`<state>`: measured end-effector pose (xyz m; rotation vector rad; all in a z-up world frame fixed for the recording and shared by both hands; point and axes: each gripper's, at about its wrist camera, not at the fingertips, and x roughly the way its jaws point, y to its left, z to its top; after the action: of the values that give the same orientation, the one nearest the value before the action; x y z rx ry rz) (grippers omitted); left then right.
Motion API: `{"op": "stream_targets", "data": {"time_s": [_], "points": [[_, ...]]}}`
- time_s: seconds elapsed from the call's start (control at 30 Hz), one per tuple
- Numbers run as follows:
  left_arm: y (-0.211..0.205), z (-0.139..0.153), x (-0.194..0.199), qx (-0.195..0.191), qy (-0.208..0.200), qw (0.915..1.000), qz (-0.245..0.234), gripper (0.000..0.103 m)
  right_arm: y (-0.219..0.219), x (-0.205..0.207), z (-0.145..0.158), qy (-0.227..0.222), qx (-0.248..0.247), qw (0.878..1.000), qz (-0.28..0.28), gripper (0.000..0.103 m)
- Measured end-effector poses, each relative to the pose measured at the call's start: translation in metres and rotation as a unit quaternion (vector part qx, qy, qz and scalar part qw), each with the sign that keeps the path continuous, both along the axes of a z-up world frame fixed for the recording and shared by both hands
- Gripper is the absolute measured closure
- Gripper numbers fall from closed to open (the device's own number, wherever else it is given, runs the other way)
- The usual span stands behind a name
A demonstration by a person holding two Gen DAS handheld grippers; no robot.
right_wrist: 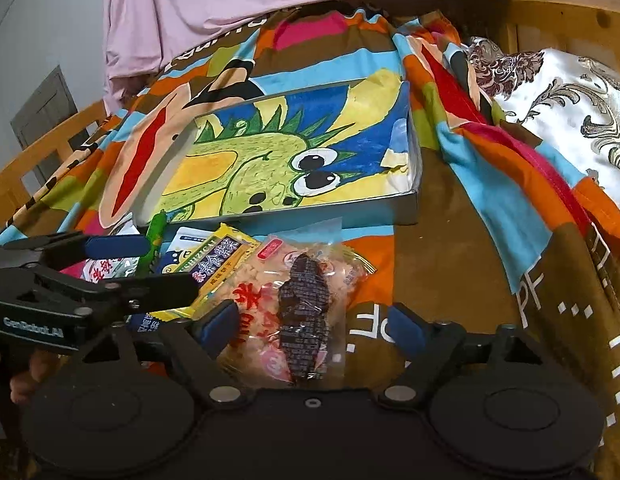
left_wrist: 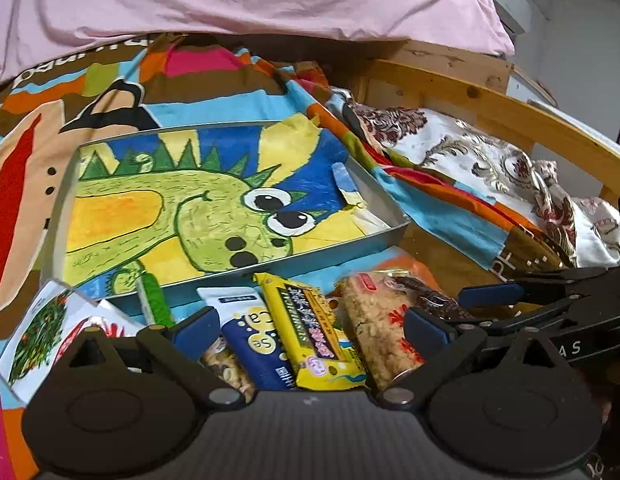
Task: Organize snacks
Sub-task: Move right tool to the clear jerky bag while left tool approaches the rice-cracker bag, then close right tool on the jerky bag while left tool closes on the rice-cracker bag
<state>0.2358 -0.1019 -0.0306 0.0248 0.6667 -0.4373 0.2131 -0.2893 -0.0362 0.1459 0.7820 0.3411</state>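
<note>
**Between the right fingers: rice-cake pack, tray straight ahead**

Directly ahead of my right gripper (right_wrist: 310,326), the rice-cake pack (right_wrist: 294,304) lies on the bedspread (right_wrist: 469,264) with its long axis running away from me, roughly in line with the fingers. Both blue pads (right_wrist: 218,326) stand spread, one on each side of the pack's near end; the left pad looks to be touching the wrapper, the right one stands clear of it. Nothing is clamped. A dark label strip runs down the pack's middle.

My left gripper (left_wrist: 310,330) is likewise spread and grasps nothing. It hovers over the row of snacks: the yellow bar (left_wrist: 310,328) and the blue pack (left_wrist: 254,344) lie between its fingers, also lengthwise to them. The rice-cake pack (left_wrist: 377,320) sits just right of the yellow bar, nearer the right gripper (left_wrist: 489,304), which enters that view from the right.

The tray (right_wrist: 413,204), lined with a dinosaur drawing, holds no snacks. It lies just beyond the snack row, its near wall almost touching the far ends of the packs.

Judgement: the right hand is the better placed for the rice-cake pack. The fingers straddle its short width, so closing should grip across it; the carry is then a short lift forward over the near wall. The loose wrapper may slip or crumple under the pads.
</note>
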Motion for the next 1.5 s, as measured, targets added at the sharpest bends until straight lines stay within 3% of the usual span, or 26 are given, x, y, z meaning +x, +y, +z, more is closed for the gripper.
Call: {"op": "stream_targets", "data": {"time_s": [0.27, 0.5, 0.67, 0.8, 1.1, 1.27, 1.5], "points": [[-0.009, -0.001, -0.001, 0.002, -0.005, 0.9995, -0.03, 0.002, -0.015, -0.004, 0.002, 0.03, 0.033, 0.999, -0.016, 0.053], [-0.018, 0.0, -0.003, -0.004, 0.001, 0.9991, -0.043, 0.002, -0.028, -0.007, 0.005, 0.034, -0.001, 0.999, -0.043, 0.053], [-0.03, 0.002, -0.002, -0.012, 0.013, 0.9985, -0.052, 0.002, -0.028, -0.016, 0.009, 0.0, -0.124, 0.991, -0.052, 0.053], [-0.051, 0.001, -0.002, 0.008, 0.019, 0.9973, -0.071, 0.002, -0.034, -0.02, 0.008, -0.001, -0.165, 0.985, -0.041, 0.053], [-0.092, -0.012, 0.01, 0.071, 0.055, 0.9935, -0.07, 0.003, -0.04, -0.02, 0.003, 0.005, -0.154, 0.988, -0.031, 0.053], [-0.091, -0.014, 0.018, 0.065, 0.077, 0.9938, -0.048, 0.015, -0.044, -0.019, 0.004, 0.007, -0.136, 0.99, -0.033, 0.052], [-0.093, -0.015, 0.018, 0.078, 0.083, 0.9925, -0.043, 0.017, -0.044, -0.016, -0.001, 0.015, -0.128, 0.991, -0.02, 0.045]]}}
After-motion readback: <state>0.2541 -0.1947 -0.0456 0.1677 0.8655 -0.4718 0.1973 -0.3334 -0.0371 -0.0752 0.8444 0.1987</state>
